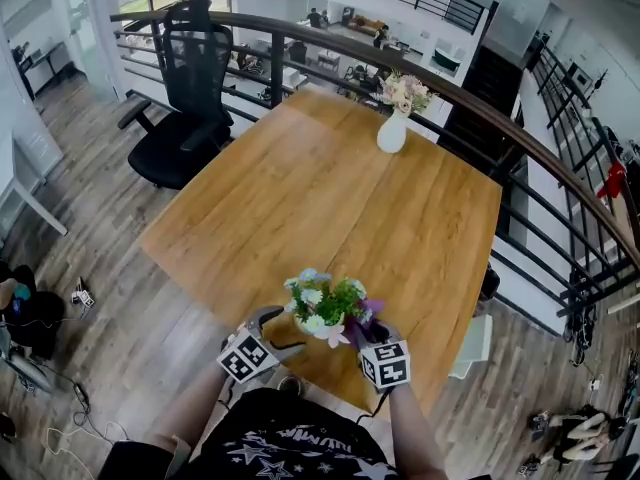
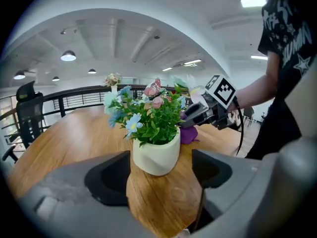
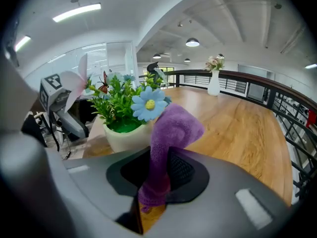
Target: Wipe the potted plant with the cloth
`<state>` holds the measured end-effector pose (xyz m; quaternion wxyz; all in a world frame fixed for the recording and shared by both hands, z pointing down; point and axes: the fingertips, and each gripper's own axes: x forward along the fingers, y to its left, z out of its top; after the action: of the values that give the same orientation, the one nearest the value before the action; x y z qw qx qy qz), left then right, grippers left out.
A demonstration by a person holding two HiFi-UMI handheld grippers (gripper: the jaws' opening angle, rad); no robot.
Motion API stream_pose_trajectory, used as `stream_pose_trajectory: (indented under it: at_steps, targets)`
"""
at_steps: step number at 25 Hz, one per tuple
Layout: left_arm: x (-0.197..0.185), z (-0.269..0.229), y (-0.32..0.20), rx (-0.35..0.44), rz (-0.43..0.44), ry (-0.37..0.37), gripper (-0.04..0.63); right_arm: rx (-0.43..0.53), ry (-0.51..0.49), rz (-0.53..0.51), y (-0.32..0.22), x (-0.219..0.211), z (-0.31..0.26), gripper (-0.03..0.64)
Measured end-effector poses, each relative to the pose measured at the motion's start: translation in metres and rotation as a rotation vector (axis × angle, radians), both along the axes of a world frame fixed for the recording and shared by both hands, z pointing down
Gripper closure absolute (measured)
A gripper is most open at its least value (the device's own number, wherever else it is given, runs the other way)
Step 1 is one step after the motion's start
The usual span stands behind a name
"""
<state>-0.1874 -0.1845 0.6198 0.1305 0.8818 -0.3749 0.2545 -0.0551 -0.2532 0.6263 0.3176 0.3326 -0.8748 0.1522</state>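
Note:
The potted plant (image 1: 330, 308), green leaves and pastel flowers in a white pot (image 2: 156, 155), stands on the wooden table (image 1: 320, 198) near its front edge. My left gripper (image 1: 282, 330) is at the pot's left, open. In the left gripper view its jaws (image 2: 161, 175) stand wide on either side of the pot's base, just short of it and not touching. My right gripper (image 1: 368, 336) is at the plant's right, shut on a purple cloth (image 3: 166, 143). The cloth (image 1: 368, 318) rises from the jaws (image 3: 158, 177) and leans against the blue flower and the pot's rim (image 3: 124, 135).
A white vase of flowers (image 1: 392, 128) stands at the table's far edge. Behind it curves a dark railing (image 1: 500, 118). A black office chair (image 1: 185, 98) is on the floor at the far left. The table's front edge lies right under both grippers.

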Motion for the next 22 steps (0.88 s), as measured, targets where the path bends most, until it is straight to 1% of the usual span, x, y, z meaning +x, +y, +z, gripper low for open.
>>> stream_pose_trajectory:
  at_steps: [3, 6, 8, 11, 14, 22]
  targets:
    - [0.002, 0.009, -0.008, 0.0, 0.068, -0.017, 0.196, 0.005, 0.007, -0.038, -0.002, -0.011, 0.003, 0.531]
    - [0.005, 0.02, -0.017, -0.006, 0.122, -0.014, 0.196, 0.006, 0.014, -0.045, -0.007, -0.016, 0.011, 0.531]
    - [0.009, 0.025, -0.021, -0.014, 0.162, -0.029, 0.196, 0.004, 0.018, -0.051, -0.008, -0.017, 0.013, 0.531]
    - [0.012, 0.028, -0.025, -0.006, 0.203, -0.048, 0.196, 0.001, 0.015, -0.07, -0.005, -0.022, 0.016, 0.531]
    - [0.012, 0.029, -0.032, 0.007, 0.21, -0.054, 0.198, 0.011, 0.016, -0.087, -0.004, -0.028, 0.018, 0.531]
    - [0.012, 0.031, -0.037, 0.011, 0.18, -0.047, 0.206, 0.003, 0.023, -0.139, 0.006, -0.03, 0.023, 0.534]
